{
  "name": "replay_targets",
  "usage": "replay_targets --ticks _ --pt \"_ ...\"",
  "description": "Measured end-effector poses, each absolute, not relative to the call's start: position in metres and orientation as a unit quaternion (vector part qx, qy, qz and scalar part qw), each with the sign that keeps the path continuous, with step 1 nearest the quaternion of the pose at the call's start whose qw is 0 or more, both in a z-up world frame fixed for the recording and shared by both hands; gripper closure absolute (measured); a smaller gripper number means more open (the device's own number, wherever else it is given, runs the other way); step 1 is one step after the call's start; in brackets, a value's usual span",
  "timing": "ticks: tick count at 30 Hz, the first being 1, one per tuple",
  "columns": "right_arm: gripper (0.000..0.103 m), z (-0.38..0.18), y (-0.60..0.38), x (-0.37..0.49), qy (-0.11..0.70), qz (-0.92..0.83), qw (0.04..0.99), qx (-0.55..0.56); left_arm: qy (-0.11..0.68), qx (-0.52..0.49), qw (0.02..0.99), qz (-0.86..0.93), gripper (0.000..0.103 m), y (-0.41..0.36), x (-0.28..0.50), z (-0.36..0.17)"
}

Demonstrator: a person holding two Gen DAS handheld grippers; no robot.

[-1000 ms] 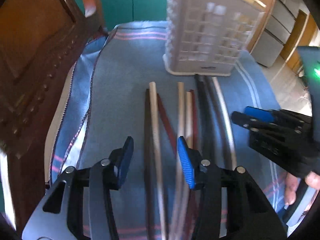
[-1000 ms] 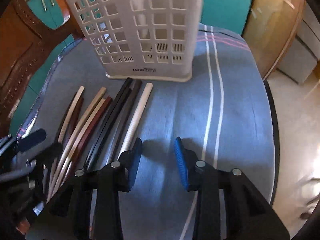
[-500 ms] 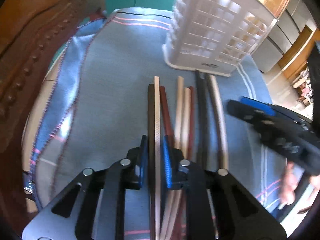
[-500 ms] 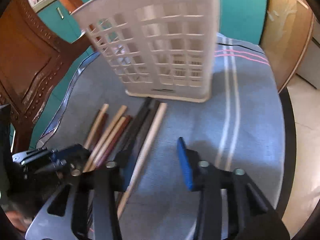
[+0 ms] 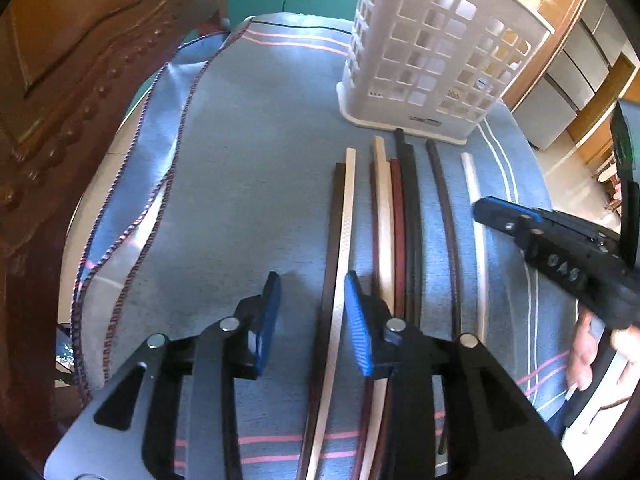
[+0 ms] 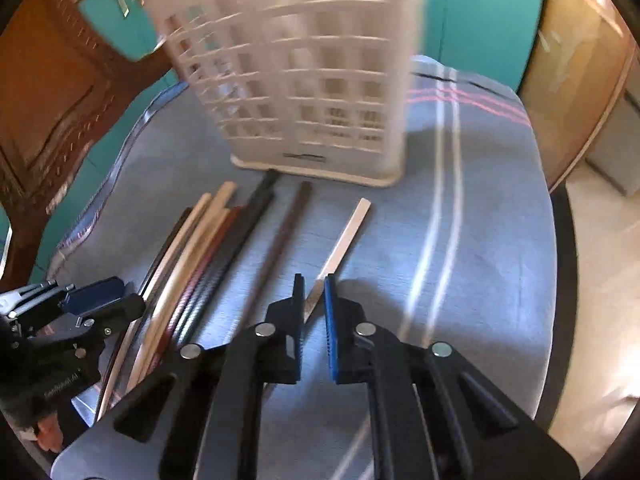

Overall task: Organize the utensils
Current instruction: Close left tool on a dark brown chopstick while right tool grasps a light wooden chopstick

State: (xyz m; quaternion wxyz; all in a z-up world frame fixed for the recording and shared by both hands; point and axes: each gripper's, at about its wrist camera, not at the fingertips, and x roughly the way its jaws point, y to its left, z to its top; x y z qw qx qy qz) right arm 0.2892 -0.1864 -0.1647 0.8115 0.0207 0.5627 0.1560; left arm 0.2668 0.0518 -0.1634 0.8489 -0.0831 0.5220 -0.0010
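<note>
Several chopsticks lie side by side on the blue cloth (image 5: 248, 184) in front of a white lattice basket (image 5: 432, 60) (image 6: 304, 80). My left gripper (image 5: 312, 304) hovers low over the leftmost pair, a dark brown stick (image 5: 335, 216) and a pale one (image 5: 348, 216). Its jaws are opening, and the pair runs between them beside the right pad, unpressed. My right gripper (image 6: 314, 300) is shut on the near part of a white chopstick (image 6: 352, 224), which lies apart at the right of the row. A dark stick (image 6: 288, 228) lies just to the left of the white one.
A carved wooden chair back (image 5: 80, 80) stands along the left of the table. The cloth's braided hem (image 5: 132, 220) hangs over that side. The table's right edge (image 6: 560, 240) drops to the floor. A hand (image 5: 584, 356) holds the right gripper.
My left gripper closed on the leftmost pair and has now let go, jaws spreading. My right gripper closed on the white chopstick, which now lies apart from the rest.
</note>
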Motion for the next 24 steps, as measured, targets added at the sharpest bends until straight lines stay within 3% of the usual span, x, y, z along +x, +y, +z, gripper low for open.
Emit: replay_targets --ticks 6,11,24 --pt "0.078 -0.171 -0.210 0.285 0.549 0.167 0.814 0.093 0.520 -0.071 0.851 0.028 0.061 0.059 0.260 -0.159" --pt "0.077 -0.169 -0.216 0.269 0.539 0.165 0.822 0.078 0.520 -0.060 0.851 0.048 0.056 0.054 0.260 -0.161" --pt "0.072 -0.169 -0.240 0.264 0.535 0.169 0.822 0.097 0.532 -0.058 0.844 0.024 0.068 0.033 0.256 -0.161"
